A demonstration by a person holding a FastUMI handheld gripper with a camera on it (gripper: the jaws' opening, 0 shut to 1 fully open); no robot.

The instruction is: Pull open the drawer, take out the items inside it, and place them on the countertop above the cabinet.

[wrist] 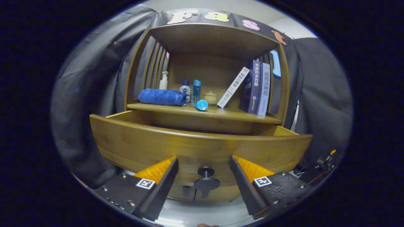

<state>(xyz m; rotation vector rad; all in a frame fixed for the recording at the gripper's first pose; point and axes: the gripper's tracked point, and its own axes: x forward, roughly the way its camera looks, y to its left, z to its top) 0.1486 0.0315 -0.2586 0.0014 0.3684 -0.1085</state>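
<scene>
Wooden cabinet (214, 41), one drawer (189, 145) open, three books (252, 88), gripper (204, 164) jaws apart around knob (206, 176)

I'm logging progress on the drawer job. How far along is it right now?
Done: the drawer is pulled out from the cabinet. In hand: nothing; the gripper is open, its fingers either side of the drawer knob without pressing it. Left: taking items out and placing them on the countertop; the drawer's contents are hidden behind its front.

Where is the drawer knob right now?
In the gripper view the knob sits low on the pulled-out drawer front, centred in the gap of the open tool, touching neither finger.
</scene>
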